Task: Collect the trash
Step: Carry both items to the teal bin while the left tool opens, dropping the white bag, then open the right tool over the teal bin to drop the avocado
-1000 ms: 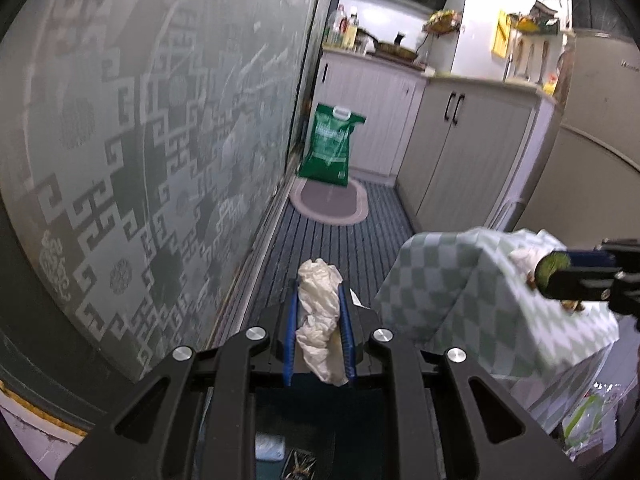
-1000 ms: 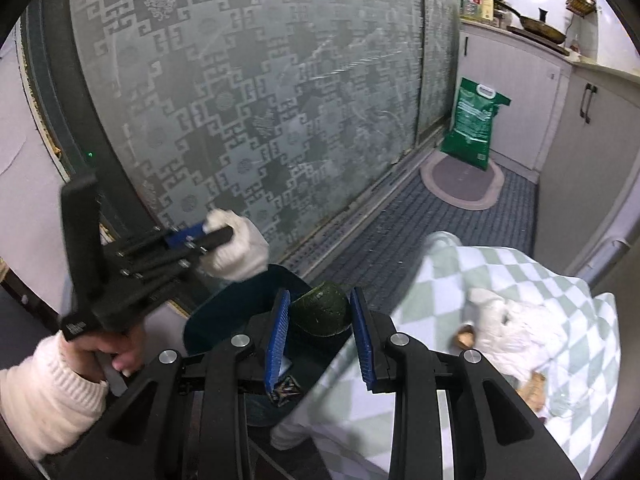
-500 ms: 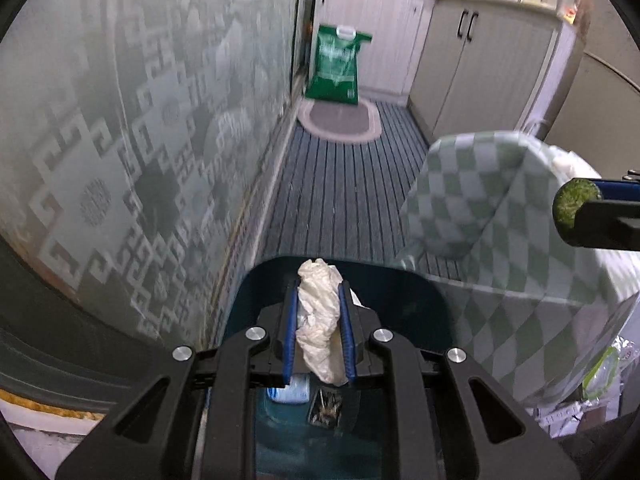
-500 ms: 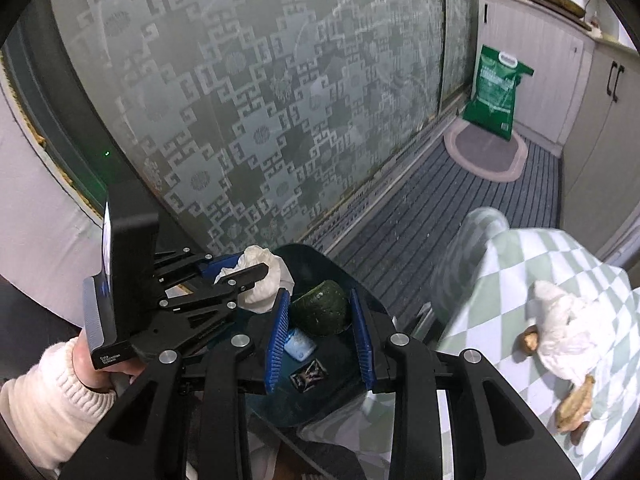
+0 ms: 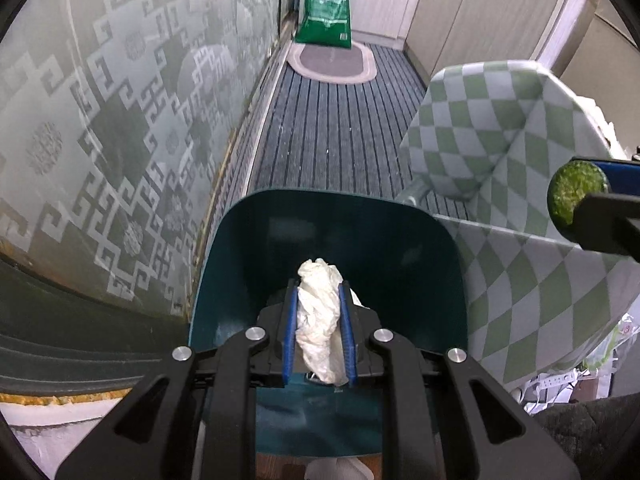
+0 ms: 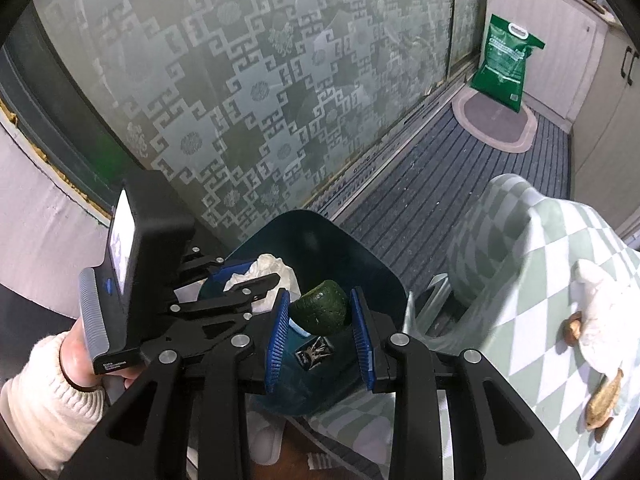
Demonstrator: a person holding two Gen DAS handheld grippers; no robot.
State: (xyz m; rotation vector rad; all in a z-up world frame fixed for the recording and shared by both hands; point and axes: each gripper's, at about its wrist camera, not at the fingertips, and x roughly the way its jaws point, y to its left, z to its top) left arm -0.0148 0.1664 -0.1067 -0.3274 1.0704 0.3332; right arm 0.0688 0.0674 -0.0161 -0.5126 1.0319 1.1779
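Observation:
My left gripper (image 5: 319,300) is shut on a crumpled white tissue (image 5: 318,320) and holds it just over the open dark teal bin (image 5: 340,232). In the right wrist view the left gripper (image 6: 256,278) with its tissue (image 6: 272,266) sits at the bin's left rim. My right gripper (image 6: 320,312) is shut on a dark green avocado half (image 6: 320,308) above the bin (image 6: 360,256). In the left wrist view the avocado (image 5: 576,194) shows at the right, above the checked tablecloth. Small scraps (image 6: 314,352) lie on the bin's bottom.
The table with the green-white checked cloth (image 6: 540,280) stands right of the bin and carries a white tissue (image 6: 604,320) and brown peel pieces (image 6: 604,400). A frosted patterned glass door (image 5: 120,100) runs along the left. A green bag (image 5: 328,8) and oval mat (image 5: 332,60) lie down the corridor.
Both grippers have moved down and over the teal bin, still holding the tissue and the avocado. The bin now fills more of both views.

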